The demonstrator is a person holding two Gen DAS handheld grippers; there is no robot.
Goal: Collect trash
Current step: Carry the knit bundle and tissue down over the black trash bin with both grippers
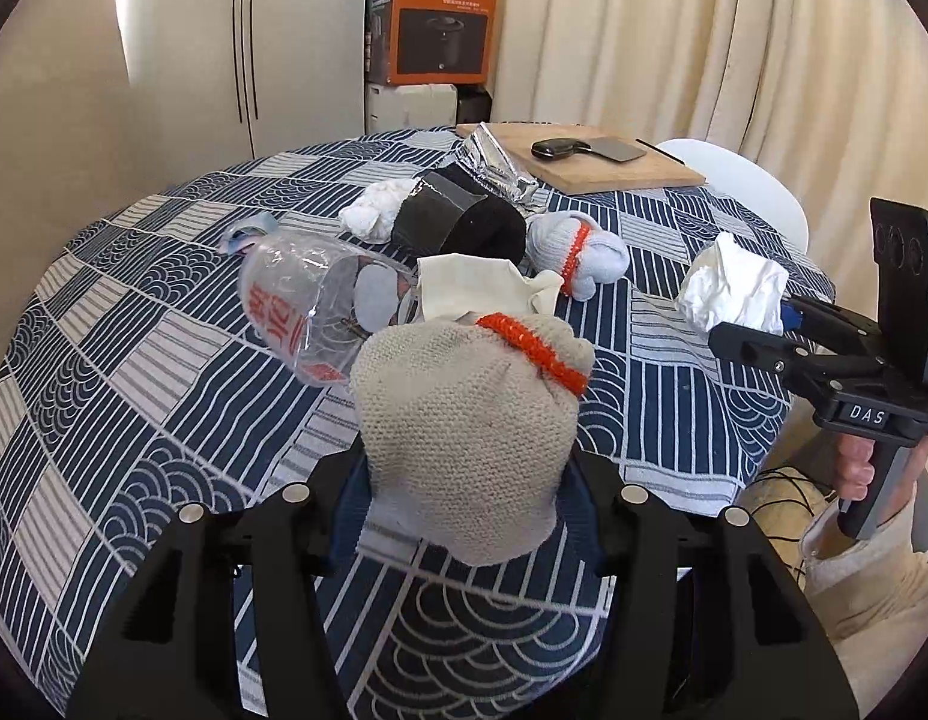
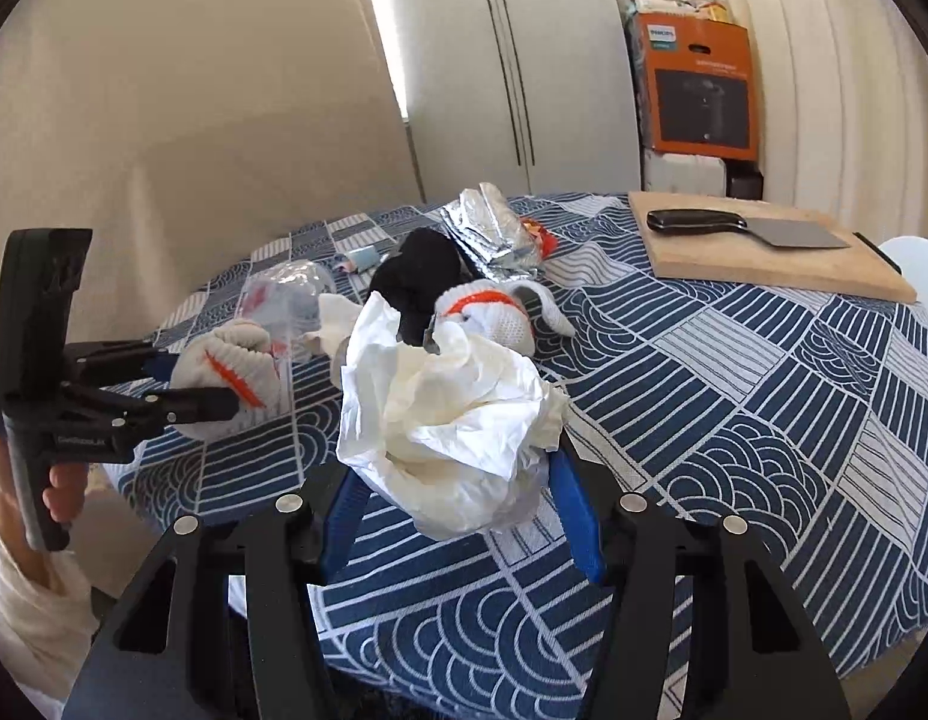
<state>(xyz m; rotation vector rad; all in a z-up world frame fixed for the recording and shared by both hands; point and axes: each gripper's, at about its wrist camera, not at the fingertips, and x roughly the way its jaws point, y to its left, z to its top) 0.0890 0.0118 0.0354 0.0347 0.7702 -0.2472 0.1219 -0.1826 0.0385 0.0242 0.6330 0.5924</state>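
- The left claw (image 1: 464, 468) is clamped on a grey knitted glove (image 1: 464, 420) with an orange cuff band, held clear above the surface (image 1: 134, 360), which is covered in a blue-and-white patterned cloth.
- The right claw (image 2: 458, 480) is clamped on a crumpled white tissue wad (image 2: 452, 408) — its blue pads pinch both sides.
- Left on the surface near the middle: a clear plastic bottle (image 1: 308, 312) lying on its side, a second glove (image 1: 578, 258), a black cap (image 1: 464, 222) and crinkled foil (image 1: 500, 165).
- At the far edge — a wooden cutting board (image 2: 770, 255) carrying a cleaver (image 2: 746, 225).
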